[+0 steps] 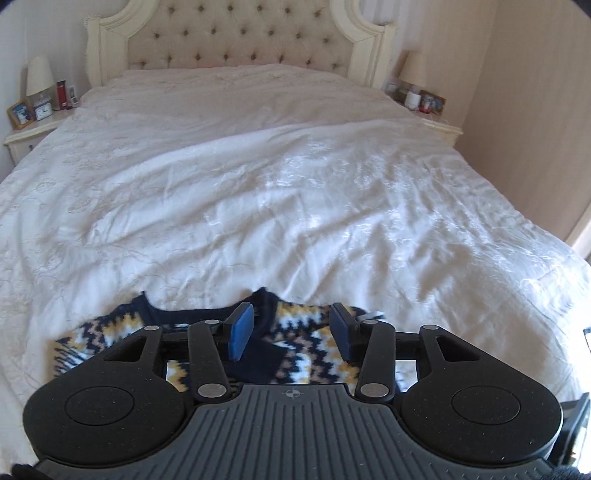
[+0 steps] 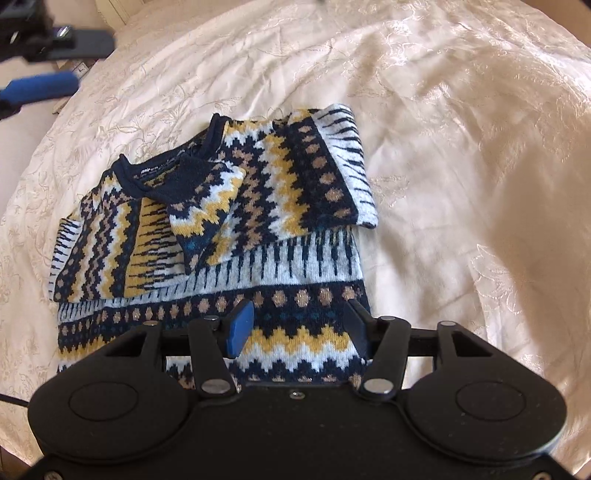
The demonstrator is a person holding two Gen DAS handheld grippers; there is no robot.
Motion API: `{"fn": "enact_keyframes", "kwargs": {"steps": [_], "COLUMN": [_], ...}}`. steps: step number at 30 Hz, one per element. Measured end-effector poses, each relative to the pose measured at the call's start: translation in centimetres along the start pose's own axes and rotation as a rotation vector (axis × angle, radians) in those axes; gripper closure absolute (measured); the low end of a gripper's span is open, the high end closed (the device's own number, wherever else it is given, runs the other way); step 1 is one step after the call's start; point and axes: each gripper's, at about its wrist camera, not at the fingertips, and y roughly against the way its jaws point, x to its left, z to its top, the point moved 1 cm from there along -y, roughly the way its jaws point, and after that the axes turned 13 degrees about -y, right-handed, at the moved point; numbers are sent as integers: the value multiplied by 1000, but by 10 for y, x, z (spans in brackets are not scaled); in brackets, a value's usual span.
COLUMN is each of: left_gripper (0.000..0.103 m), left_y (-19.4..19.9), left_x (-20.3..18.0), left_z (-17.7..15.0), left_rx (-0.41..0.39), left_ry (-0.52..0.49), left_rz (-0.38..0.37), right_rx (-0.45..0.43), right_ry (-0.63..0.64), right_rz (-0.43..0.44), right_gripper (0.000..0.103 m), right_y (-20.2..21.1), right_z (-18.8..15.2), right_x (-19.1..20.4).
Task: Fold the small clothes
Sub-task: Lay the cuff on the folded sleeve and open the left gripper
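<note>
A small knitted sweater [image 2: 258,206] in navy, yellow, white and tan zigzags lies on the white bedspread [image 2: 461,147]. Its sleeves are folded in over the body, with the collar at the upper left. My right gripper [image 2: 295,328] is open just above the sweater's lower hem, holding nothing. My left gripper [image 1: 290,332] is open above the collar end of the sweater [image 1: 295,332], holding nothing. The left gripper also shows blurred at the top left of the right wrist view [image 2: 40,88]. The gripper bodies hide part of the sweater in both views.
The bed [image 1: 277,166] stretches ahead to a tufted headboard [image 1: 236,33]. A nightstand [image 1: 33,129] with a lamp, clock and photo frame stands at the left, another nightstand [image 1: 436,122] at the right. A wall [image 1: 535,110] runs along the right.
</note>
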Motion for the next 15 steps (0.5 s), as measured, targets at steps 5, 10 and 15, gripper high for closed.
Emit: {"fn": "enact_keyframes", "kwargs": {"steps": [5, 10, 15], "left_gripper": [57, 57, 58], "left_y": [-20, -52, -82], "left_x": [65, 119, 152], "left_z": [-48, -97, -128], "left_rx": [211, 387, 481], "left_ry": [27, 124, 232], "left_rz": [184, 231, 227], "right_rx": [-28, -46, -57], "right_ry": [27, 110, 271], "right_rz": [-4, -25, -55], "right_gripper": [38, 37, 34], "right_y": [-11, -26, -49], "right_z": [16, 30, 34], "right_x": [23, 56, 106]}}
